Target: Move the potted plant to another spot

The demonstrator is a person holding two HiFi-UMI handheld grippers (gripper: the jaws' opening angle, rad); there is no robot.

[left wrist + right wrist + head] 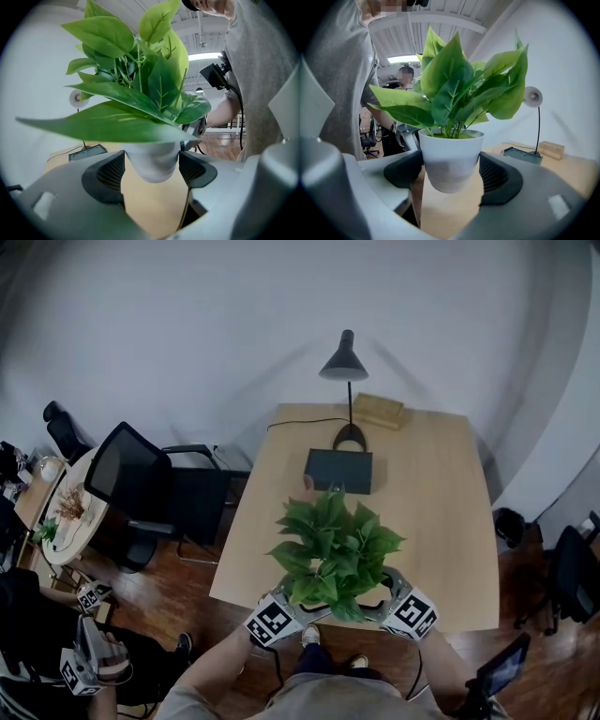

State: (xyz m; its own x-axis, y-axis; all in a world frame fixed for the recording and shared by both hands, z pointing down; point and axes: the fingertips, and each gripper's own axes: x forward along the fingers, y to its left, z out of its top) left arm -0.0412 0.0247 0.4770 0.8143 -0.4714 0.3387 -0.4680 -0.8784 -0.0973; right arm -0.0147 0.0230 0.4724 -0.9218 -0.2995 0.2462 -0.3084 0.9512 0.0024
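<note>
Clamping potted plant point(333, 554) by pot: L gripper point(152, 171) & R gripper point(451, 173) both, at wooden table point(441, 521) edge opposite lamp point(347, 381); office chair point(141, 484) left of lamp.

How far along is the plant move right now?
Done: the left gripper and right gripper are both clamped on the white pot. In hand: the pot looks lifted clear of the table, near its front edge. Left: carrying it and setting it down elsewhere.

Leaves point(333, 549) largely hide the pot point(450, 161) in the head view.
</note>
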